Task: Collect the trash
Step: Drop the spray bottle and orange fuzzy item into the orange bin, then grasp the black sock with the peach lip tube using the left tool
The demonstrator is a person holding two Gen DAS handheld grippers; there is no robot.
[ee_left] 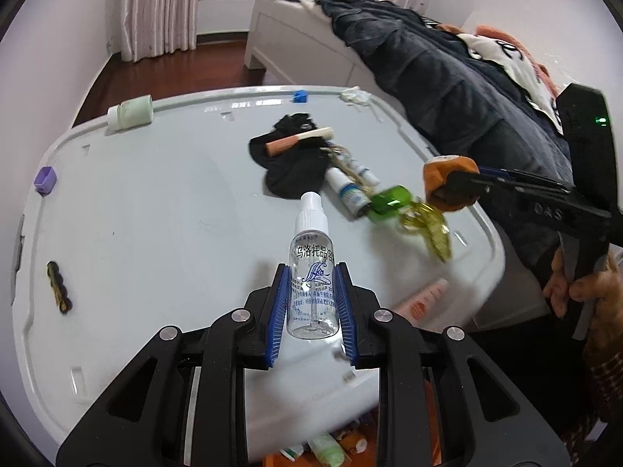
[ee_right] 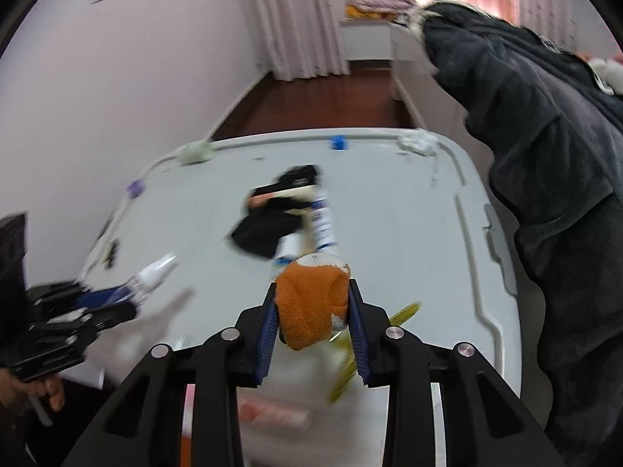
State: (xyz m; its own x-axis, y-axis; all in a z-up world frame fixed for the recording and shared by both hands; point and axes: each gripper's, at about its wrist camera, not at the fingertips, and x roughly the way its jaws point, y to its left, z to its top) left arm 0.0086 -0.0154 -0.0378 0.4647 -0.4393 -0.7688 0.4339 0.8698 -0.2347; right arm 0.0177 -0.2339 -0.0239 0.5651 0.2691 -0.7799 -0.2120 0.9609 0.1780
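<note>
The left gripper (ee_left: 313, 299) squeezes a clear spray bottle (ee_left: 311, 268) between its blue pads, with the white cap pointing away over the big white lid (ee_left: 155, 202). The right gripper (ee_right: 313, 311) is clamped on an orange knitted thing (ee_right: 311, 303), held up near the lid's right side. A green bottle (ee_left: 389, 202) and a yellow crinkly wrapper (ee_left: 428, 229) hang blurry just beside it; I cannot tell if they are joined to it. On the lid lie a black cloth (ee_left: 292, 163), a pink tube (ee_left: 298, 141), small white dropper bottles (ee_left: 346, 190), a pale green jar (ee_left: 130, 112) and a purple cap (ee_left: 45, 179).
</note>
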